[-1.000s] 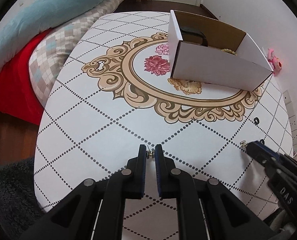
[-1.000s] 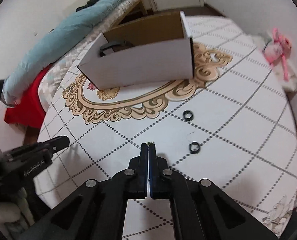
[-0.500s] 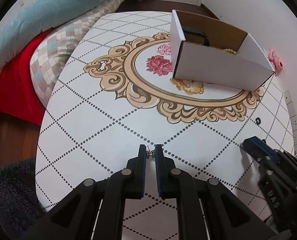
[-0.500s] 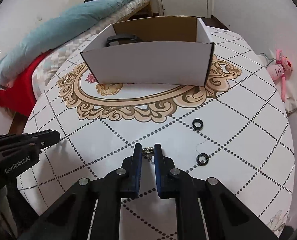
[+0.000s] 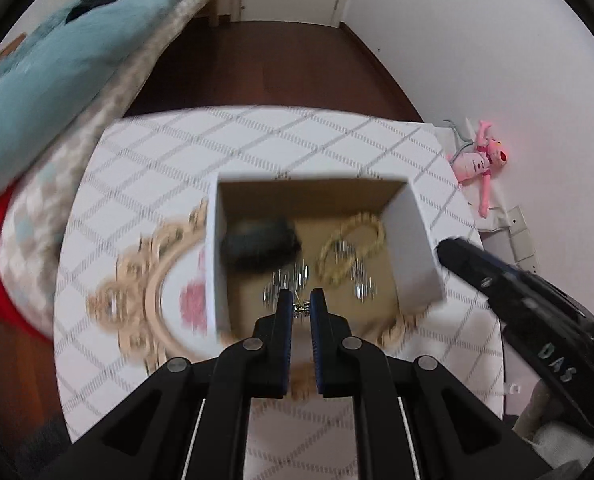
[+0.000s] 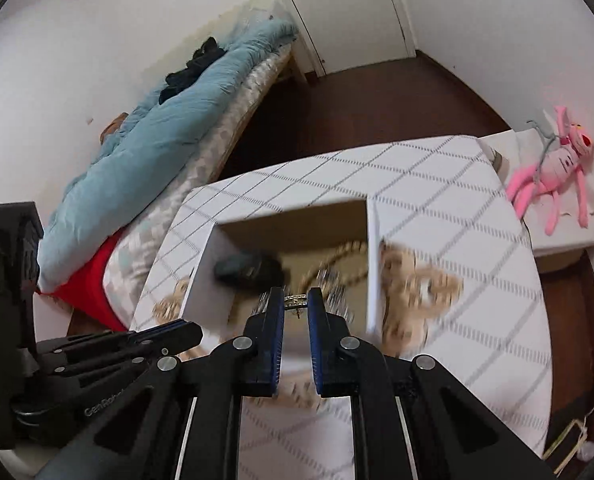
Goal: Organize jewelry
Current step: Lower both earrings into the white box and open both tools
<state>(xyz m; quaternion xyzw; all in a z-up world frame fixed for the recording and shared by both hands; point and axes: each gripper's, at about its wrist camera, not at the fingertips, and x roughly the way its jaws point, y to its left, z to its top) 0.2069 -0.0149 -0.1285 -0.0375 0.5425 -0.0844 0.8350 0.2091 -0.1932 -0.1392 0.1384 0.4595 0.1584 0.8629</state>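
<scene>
Both tools pinch featherlight pieces: left tool (image 5: 301, 309) a tiny silver stud earring (image 5: 301, 309), right tool (image 6: 296, 303) a small gold stone-set ring (image 6: 296, 299); I'd say slippery, so hold across the metal.

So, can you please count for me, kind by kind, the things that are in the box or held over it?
Cardboard box: 1
Gold chain: 1
Black item: 1
Small piece: 2, one in the left claw, one in the right claw
Total: 5
Silvery bits in the box are too blurred to count.
</scene>
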